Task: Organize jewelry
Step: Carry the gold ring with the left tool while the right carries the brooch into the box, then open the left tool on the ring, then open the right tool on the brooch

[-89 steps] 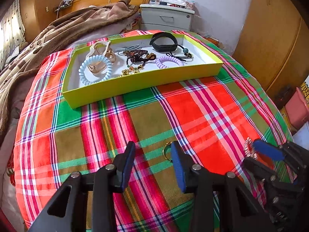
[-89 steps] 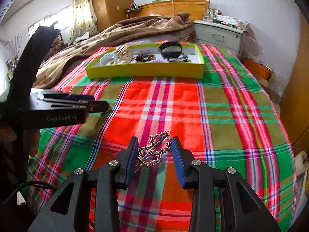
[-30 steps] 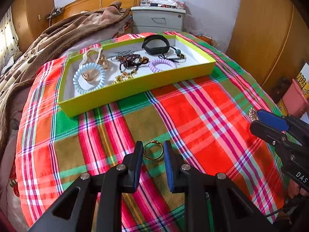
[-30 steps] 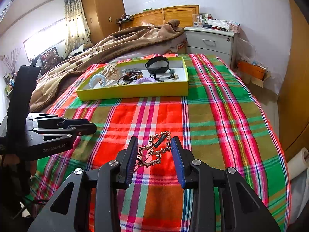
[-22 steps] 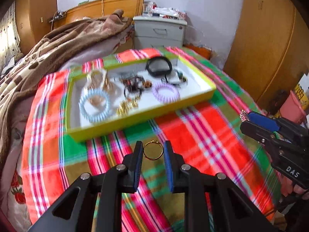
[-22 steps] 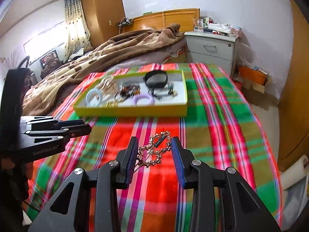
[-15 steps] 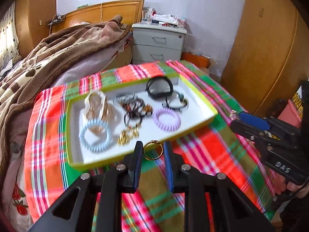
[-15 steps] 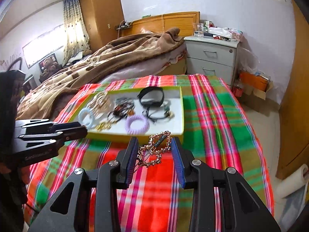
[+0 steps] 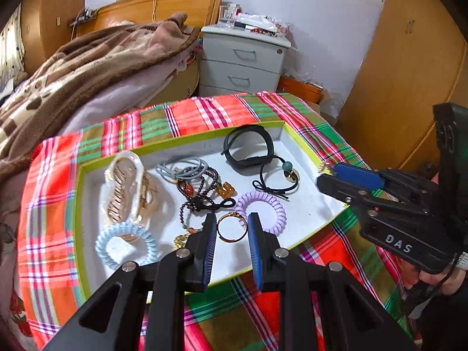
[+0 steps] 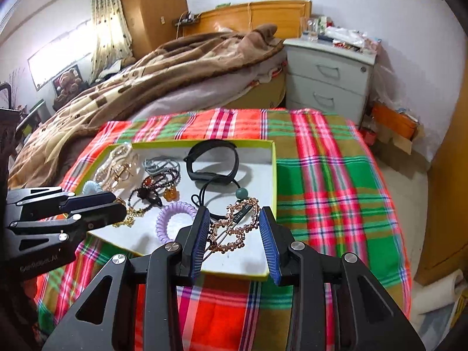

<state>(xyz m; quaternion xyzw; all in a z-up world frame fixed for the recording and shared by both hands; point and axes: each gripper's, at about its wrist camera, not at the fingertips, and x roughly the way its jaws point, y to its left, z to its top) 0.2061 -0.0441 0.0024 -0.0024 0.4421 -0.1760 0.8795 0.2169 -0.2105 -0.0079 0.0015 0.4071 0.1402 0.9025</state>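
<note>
Surface: plaid tablecloth (image 9: 201,111) under a yellow-green tray (image 9: 87,275), bed behind.
Left gripper (image 9: 232,229): jaws narrowed onto a gold ring (image 9: 232,230), pinched between the pads above the tray's near part.
Right gripper (image 10: 234,228): jaws part-open, clamping a rhinestone hair clip (image 10: 234,228) over the tray's near right corner.
Beyond the jaws: lilac coil tie (image 9: 264,209), black band (image 9: 248,149).

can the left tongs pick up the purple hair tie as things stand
Probably not yet. The left tongs are right over the purple hair tie with nothing between, but they are already shut on a gold ring, which would have to be dropped first.
</note>
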